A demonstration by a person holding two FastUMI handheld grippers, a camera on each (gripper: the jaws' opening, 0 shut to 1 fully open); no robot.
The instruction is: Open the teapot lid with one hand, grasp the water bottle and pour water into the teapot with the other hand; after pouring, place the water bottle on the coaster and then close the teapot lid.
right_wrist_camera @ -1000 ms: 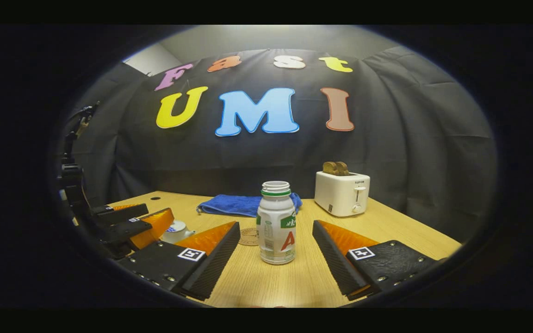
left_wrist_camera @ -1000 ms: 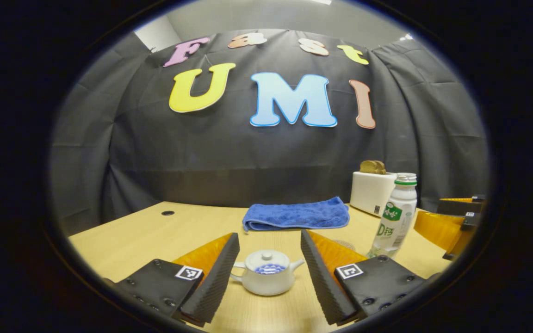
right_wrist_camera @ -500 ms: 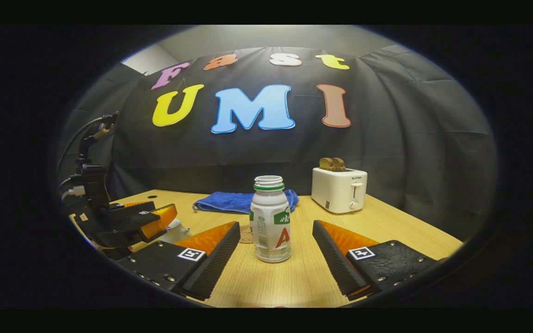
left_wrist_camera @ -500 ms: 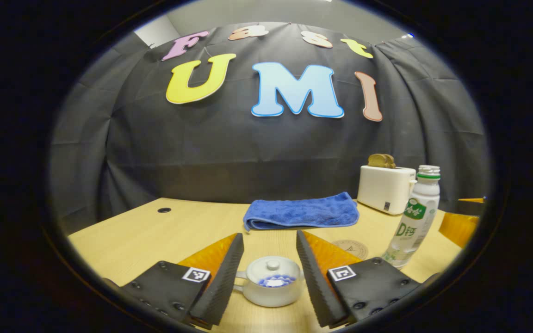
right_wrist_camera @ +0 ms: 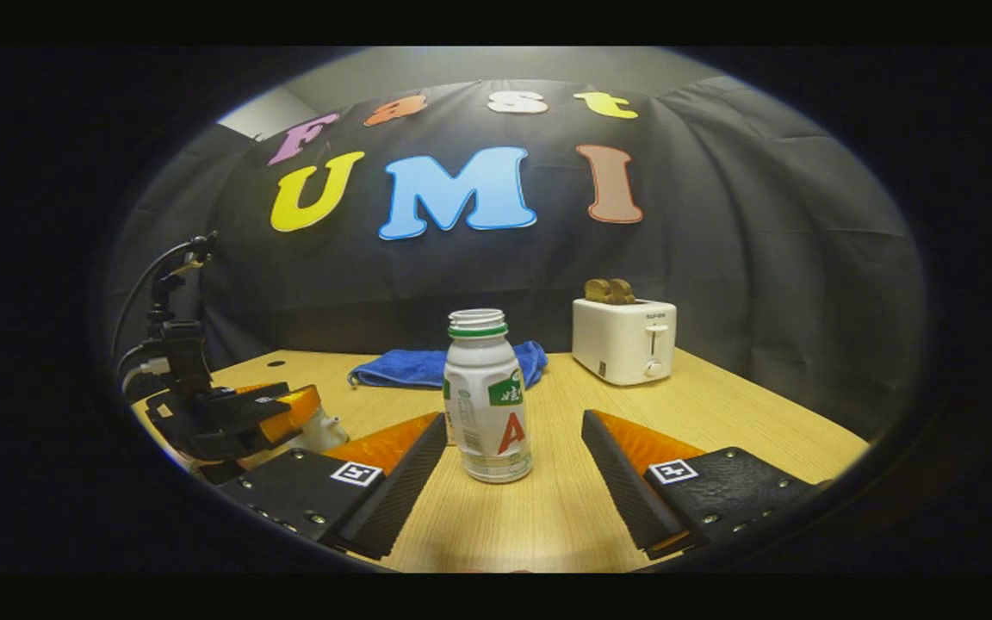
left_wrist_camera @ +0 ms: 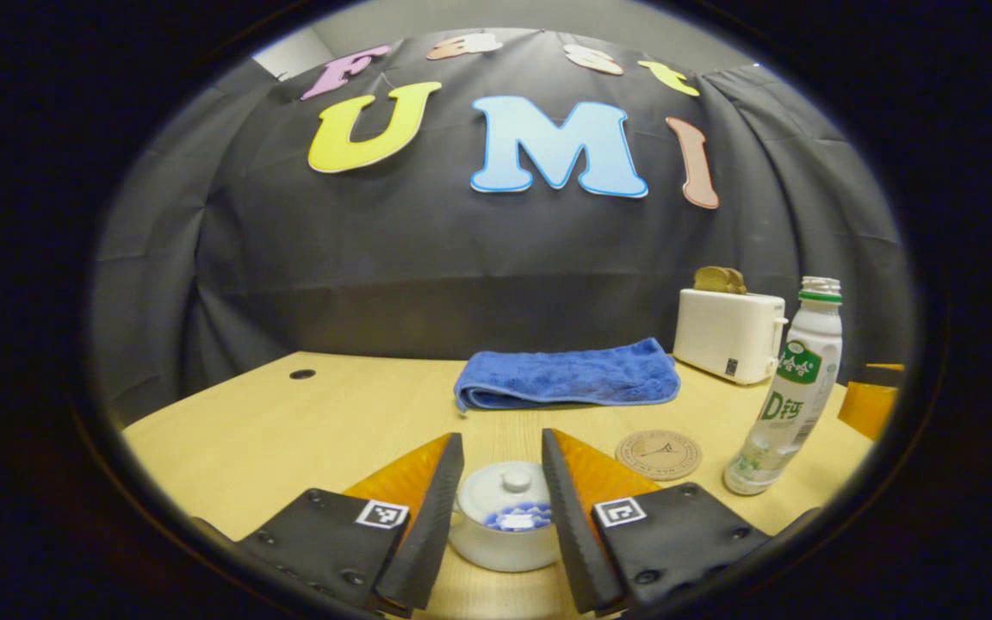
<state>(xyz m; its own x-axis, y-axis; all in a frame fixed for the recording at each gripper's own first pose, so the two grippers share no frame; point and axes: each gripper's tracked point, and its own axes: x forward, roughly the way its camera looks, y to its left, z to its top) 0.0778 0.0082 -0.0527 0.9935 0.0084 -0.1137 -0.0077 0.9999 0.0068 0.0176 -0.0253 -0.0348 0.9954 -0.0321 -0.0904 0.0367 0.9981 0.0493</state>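
Folded blue towel (left_wrist_camera: 567, 375) at table (left_wrist_camera: 289, 422) back; white toaster (left_wrist_camera: 728, 333) holding bread slices (left_wrist_camera: 718, 279) beside it

Glossy ceramic-looking teapot (left_wrist_camera: 503, 534) sits on the matt wood-grain tabletop (left_wrist_camera: 289, 430), a fluffy blue cloth (left_wrist_camera: 569, 385) behind it.

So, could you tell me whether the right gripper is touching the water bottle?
Apart: the right gripper view shows bare table between the right gripper and the water bottle.
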